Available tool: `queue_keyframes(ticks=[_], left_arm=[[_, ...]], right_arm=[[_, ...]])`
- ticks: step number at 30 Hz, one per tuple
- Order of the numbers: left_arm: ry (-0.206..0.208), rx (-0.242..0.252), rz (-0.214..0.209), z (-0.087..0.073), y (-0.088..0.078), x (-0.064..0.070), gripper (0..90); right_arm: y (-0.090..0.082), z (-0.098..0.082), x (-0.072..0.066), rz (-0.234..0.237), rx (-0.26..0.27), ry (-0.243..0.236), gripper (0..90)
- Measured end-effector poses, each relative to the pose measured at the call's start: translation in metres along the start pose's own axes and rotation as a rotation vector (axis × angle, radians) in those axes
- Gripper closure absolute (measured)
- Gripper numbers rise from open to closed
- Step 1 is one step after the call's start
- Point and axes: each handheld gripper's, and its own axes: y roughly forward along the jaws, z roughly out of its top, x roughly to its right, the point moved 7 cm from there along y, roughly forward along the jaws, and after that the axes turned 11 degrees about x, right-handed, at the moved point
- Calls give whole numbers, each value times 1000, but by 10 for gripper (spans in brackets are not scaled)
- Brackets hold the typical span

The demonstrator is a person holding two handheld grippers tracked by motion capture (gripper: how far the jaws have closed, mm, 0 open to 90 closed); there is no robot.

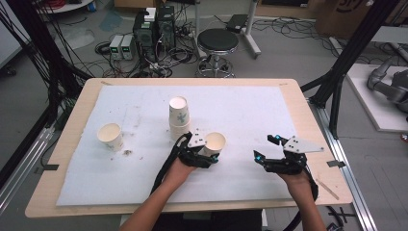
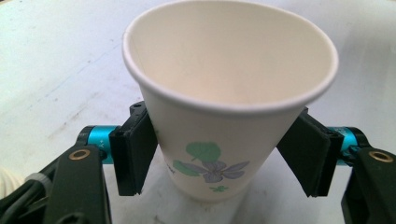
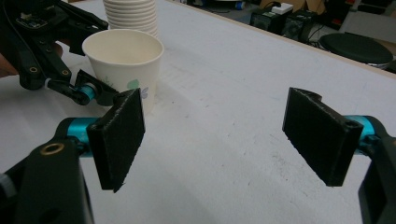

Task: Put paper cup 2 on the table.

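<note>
Left tool [image 2: 219,158] sits around a paper cup [image 2: 224,107], pads on both sides of the lower wall; left pad looks touching, right pad close, contact there hard to confirm from this angle, so call it a light grip at most. Cup stands upright on the white mat [image 1: 250,115], mouth up, long axis vertical, flower print facing the left tool's camera. From the high view the cup [image 1: 214,143] is just ahead of the left tool [image 1: 204,153], directly between its jaws, so the left hand is the near one. Right tool [image 3: 212,140] is wide apart, nothing between its pads, resting off to the side; in the high view it [image 1: 272,148] lies well apart from the cup. Behind the held cup, near it, a stack of cups [image 1: 179,117] stands upright; that looks like the likely target, up and back from the tool. One more single cup [image 1: 110,136] stands far left on the worktop [image 1: 308,125].
</note>
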Motion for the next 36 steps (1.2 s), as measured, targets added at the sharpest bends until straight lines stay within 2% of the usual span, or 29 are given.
queue_keyframes(ticks=[4,8,10,15,16,20,23,25,27,36], left_arm=[[-5,-2,-5,-3,-3,-1,302],[-41,20,-23,-2,-8,-2,219],[-41,40,-28,-1,-14,-1,212],[-61,96,-34,3,-40,-5,189],[-72,115,-38,4,-47,-5,186],[-74,197,-34,10,-75,-12,186],[-67,247,-6,13,-97,-21,167],[-61,264,23,13,-110,-28,167],[-76,290,48,11,-122,-33,167],[-85,354,144,-1,-175,-51,176]], right_arm=[[1,0,0,4,-4,-1,216],[0,0,0,4,-6,2,216],[0,0,-1,6,-6,2,216],[-1,0,0,4,-3,10,216],[-2,-1,0,2,-3,8,216],[-3,-2,2,-2,-6,4,215],[-4,-3,4,-9,-6,11,216],[-4,-4,6,-10,-6,9,215],[-4,-4,5,-7,-10,7,215],[-5,-1,2,-14,-18,-3,212]])
